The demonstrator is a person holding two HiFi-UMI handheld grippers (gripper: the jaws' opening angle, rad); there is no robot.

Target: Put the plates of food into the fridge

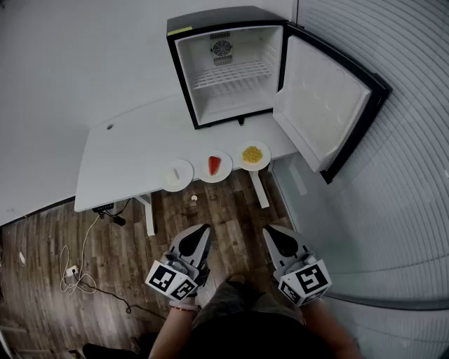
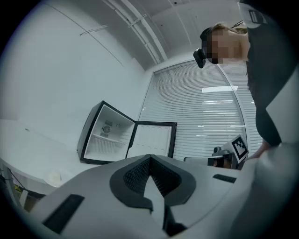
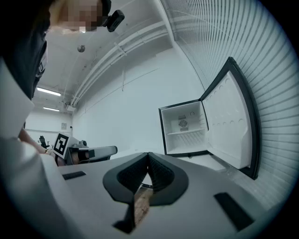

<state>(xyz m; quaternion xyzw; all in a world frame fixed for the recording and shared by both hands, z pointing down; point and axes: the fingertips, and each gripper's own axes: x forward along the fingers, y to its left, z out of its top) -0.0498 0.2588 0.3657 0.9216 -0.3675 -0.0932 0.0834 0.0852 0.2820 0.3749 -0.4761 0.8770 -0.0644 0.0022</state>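
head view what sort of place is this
Probably an office or lab, not a kitchen: a mini fridge sits on a white desk, with window blinds beside it and cables on the wood floor.

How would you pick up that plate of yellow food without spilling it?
Take its bare rim on the side nearest the person. The plate with yellow food lies flat at the front edge of the table, food heaped in the middle, so coming in low and level from the front should let you pinch the rim without touching the food.

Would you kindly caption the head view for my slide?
Three plates of food on the table before the open fridge; left gripper and right gripper, jaws shut.
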